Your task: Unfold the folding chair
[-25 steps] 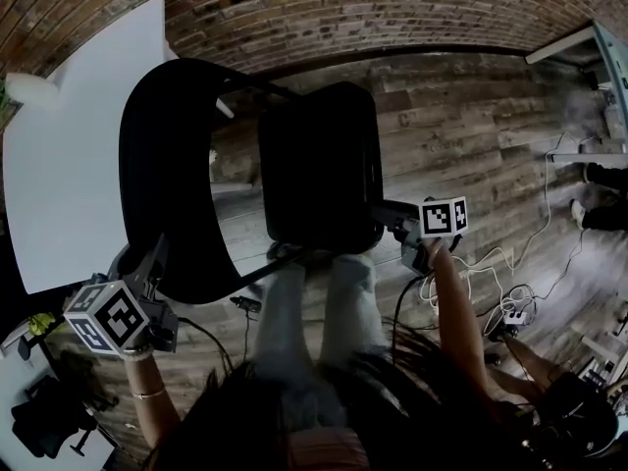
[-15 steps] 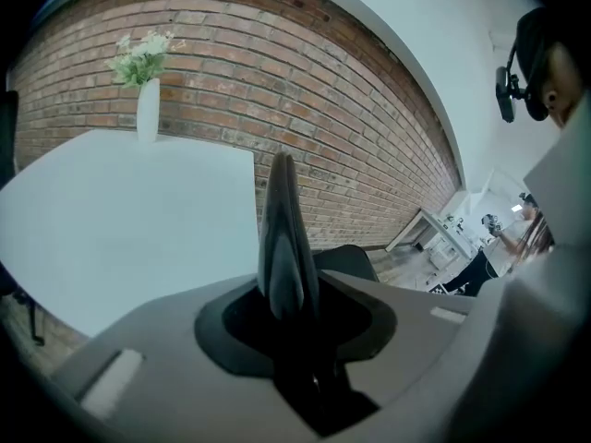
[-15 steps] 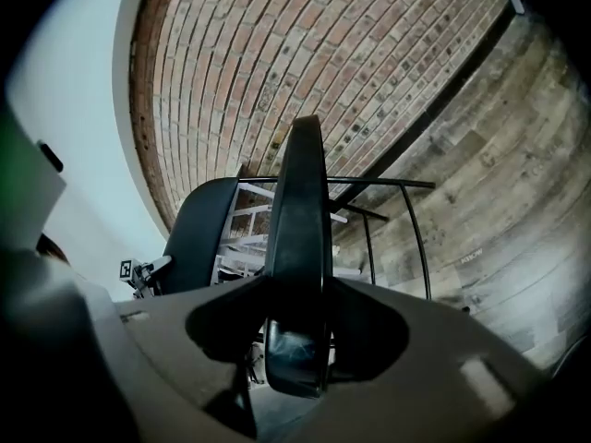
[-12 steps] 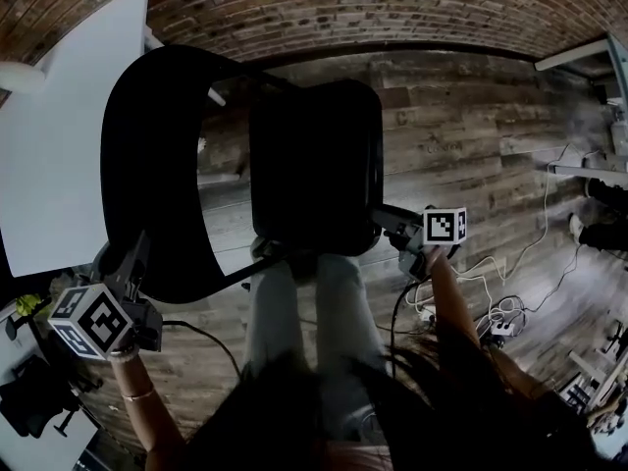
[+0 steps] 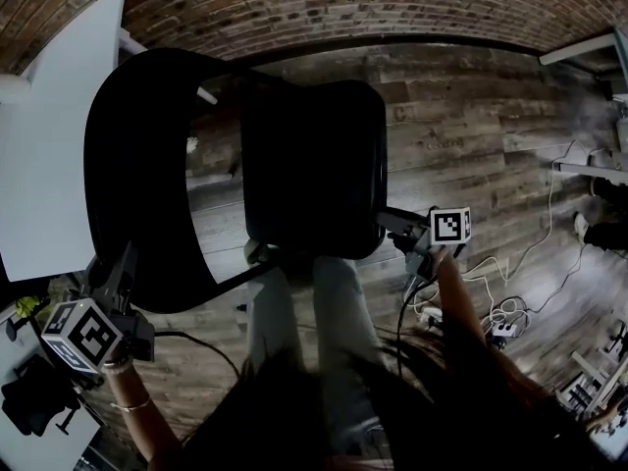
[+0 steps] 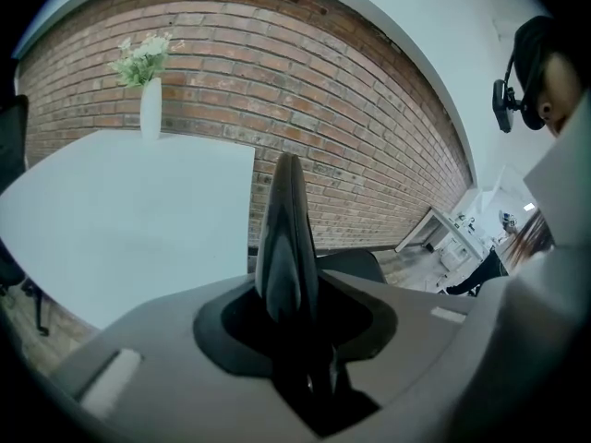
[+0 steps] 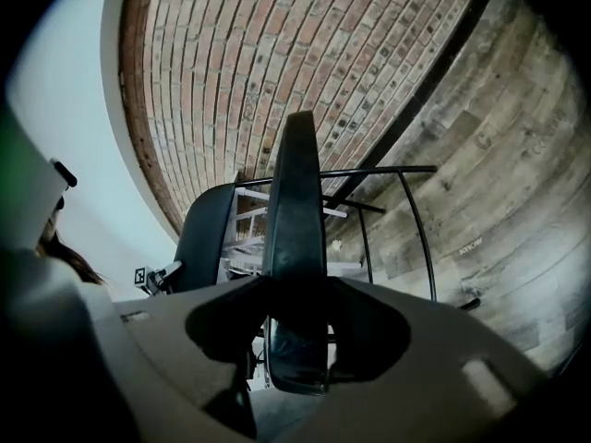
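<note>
Black folding chair standing on the wooden floor beside a white table; the left gripper pinches the backrest rim, and the right gripper pinches the seat corner. Probably rigid, fairly light and glossy-slick, so the rims offer the surest hold.

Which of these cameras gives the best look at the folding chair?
The head view: it shows the folding chair from above, seat and curved backrest together. The left gripper view shows little but a dark edge of it between its jaws; the right gripper view shows an edge between its jaws, with the backrest beyond.
</note>
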`<state>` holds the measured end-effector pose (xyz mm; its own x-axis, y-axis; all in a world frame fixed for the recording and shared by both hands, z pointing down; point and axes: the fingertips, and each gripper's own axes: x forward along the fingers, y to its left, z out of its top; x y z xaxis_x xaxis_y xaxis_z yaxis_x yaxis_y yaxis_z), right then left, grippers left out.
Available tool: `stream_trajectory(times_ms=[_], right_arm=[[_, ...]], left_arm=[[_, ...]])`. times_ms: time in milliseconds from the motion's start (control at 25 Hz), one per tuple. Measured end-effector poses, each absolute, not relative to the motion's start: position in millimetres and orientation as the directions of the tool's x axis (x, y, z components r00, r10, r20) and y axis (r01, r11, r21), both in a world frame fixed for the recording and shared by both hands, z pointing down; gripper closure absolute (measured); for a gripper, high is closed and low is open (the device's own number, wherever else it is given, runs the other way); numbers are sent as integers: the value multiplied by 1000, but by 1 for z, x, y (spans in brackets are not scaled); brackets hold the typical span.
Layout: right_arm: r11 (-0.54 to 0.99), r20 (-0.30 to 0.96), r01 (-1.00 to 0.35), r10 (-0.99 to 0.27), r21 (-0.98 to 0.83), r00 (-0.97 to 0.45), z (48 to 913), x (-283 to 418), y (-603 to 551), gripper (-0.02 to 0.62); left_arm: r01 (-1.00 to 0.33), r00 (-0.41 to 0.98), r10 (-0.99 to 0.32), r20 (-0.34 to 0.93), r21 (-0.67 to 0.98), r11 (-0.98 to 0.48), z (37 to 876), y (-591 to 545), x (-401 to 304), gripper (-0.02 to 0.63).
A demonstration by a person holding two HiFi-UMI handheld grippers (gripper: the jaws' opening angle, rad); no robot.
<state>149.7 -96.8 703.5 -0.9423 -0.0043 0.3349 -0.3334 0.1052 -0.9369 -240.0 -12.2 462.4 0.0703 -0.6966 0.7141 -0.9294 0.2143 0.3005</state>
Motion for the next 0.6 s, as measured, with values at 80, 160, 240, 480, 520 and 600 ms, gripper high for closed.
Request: stream_trajectory(times_ms=[80, 160, 240, 480, 520, 600], right_arm=[[96, 330, -328, 3, -940, -944, 708, 155, -98, 405], [99, 319, -316, 10, -943, -948, 714, 159, -100, 403], [90, 322, -319, 13, -943, -947, 721, 166, -102, 400], [73, 300, -298, 17, -952, -954, 734, 181, -107, 397], [69, 302, -300, 20, -951, -953, 737, 184, -108, 397], [65, 309, -306, 27, -950, -951, 743, 189, -109, 396]], left_arm=[[-929, 67, -694, 717, 299, 219, 464, -13, -236, 480], [-928, 65, -696, 715, 299, 221, 468, -15, -235, 480], [-928, 62, -702, 709, 299, 220, 472, -17, -234, 480], [-925, 57, -690, 722, 299, 236, 477, -20, -219, 480], [-924, 57, -690, 722, 300, 238, 478, -21, -217, 480], [-922, 55, -690, 721, 302, 242, 480, -22, -214, 480]])
